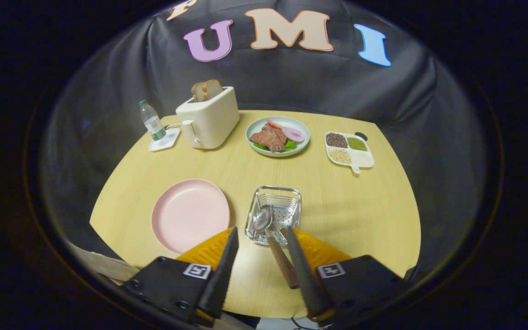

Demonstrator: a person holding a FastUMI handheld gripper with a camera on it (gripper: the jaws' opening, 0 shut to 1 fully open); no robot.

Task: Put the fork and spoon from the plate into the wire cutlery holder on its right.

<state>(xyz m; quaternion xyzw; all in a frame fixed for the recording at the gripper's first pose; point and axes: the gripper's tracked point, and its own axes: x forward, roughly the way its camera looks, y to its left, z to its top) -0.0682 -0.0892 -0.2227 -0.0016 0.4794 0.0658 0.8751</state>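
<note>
Water bottle (152, 122), far beyond the left finger, stands on a small white coaster (164, 140); its label is too small to read. Next to it a cream toaster (208, 118) with bread slices (206, 89) standing in the slots; no brand mark legible.

Pink plate (189, 214), just ahead of and left of the left finger: empty. No fork or spoon lies on it now.

Gripper (260, 233): fingers wide apart, nothing pressed between them. Square printed markers sit on both finger mounts; they are coded patterns, no readable text.

Spoon (269, 238): bowl rests over the near rim of the wire cutlery holder (274, 213), wooden handle slants back toward me, lying beside the inner face of the right finger. Whether handle and finger touch I cannot tell. Holder stands just ahead of the fingers, right of the plate. Fork: I cannot pick it out inside the holder's mesh.

Judgement: step in hand is the spoon's release. It seems to be lying across the rim, not fully in. To do it well: draw the fingers straight back and up, clear of the handle so it is not dragged out; if the spoon teeters on the rim, nudge the handle end forward until the whole piece settles in the basket.

Beyond the right finger: green plate of food (277, 136), then a divided white dish (349, 150) of grains and beans. Nothing written on either. Bench (360, 206) is pale wood.
</note>
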